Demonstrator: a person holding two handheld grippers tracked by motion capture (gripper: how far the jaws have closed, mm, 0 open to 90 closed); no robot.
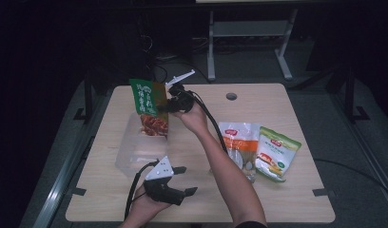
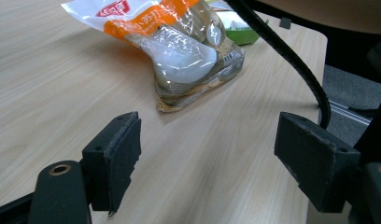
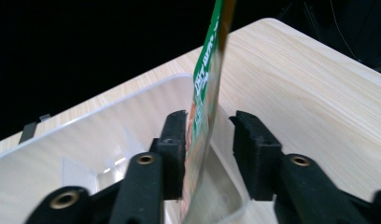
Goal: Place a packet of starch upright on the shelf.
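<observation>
Right gripper (image 3: 208, 140) view reveals jaws slack around green pouch (image 3: 208, 88)

A: Table (image 1: 258, 123): pale wood-grain laminate, smooth, matt. Clear container (image 3: 86, 140) under the right gripper (image 3: 209, 144): see-through plastic, smooth, faintly shiny.

B: Green pouch (image 3: 205, 93) between its jaws: thin glossy printed film. Pads: black, matt, rough-edged foam or rubber; brass-coloured metal eyelets behind.

A: Orange packet (image 2: 179, 51) ahead of the left gripper (image 2: 207, 154): glossy, crinkled clear plastic film.
</observation>
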